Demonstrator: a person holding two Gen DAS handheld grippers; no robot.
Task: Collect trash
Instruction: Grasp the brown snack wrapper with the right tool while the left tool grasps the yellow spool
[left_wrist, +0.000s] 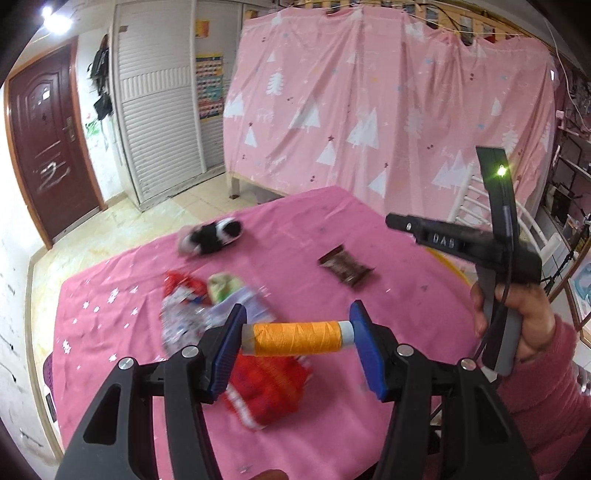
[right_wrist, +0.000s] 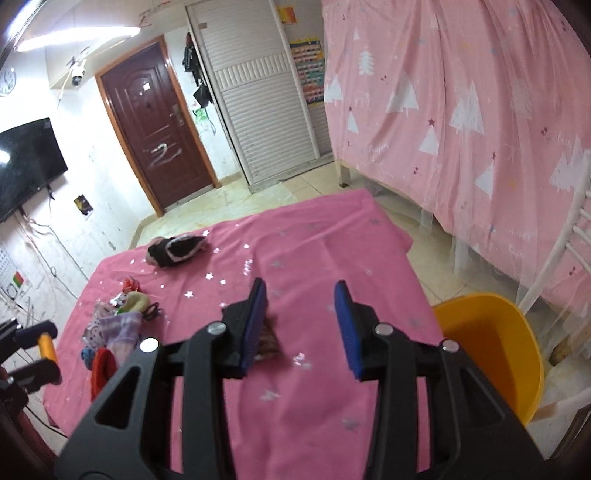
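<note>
My left gripper (left_wrist: 297, 321) is shut on an orange thread spool (left_wrist: 295, 338), clamped end to end between the blue pads above the pink tablecloth (left_wrist: 332, 229). The same spool (right_wrist: 48, 347) shows at the left edge of the right wrist view. A brown snack wrapper (left_wrist: 343, 267) lies flat on the cloth. My right gripper (right_wrist: 301, 295) hovers over the table, open, with nothing between its pads. The wrapper (right_wrist: 267, 341) peeks out from behind its left finger. In the left wrist view the right gripper (left_wrist: 397, 221) is held by a hand in a pink sleeve.
A yellow bin (right_wrist: 491, 350) stands off the table's right edge beside a white chair (right_wrist: 561, 251). A pile of socks and wrappers (left_wrist: 207, 302), a red knit item (left_wrist: 269, 387) and a black-and-white sock (left_wrist: 212, 238) lie on the cloth. A pink curtain (left_wrist: 369, 110) hangs behind.
</note>
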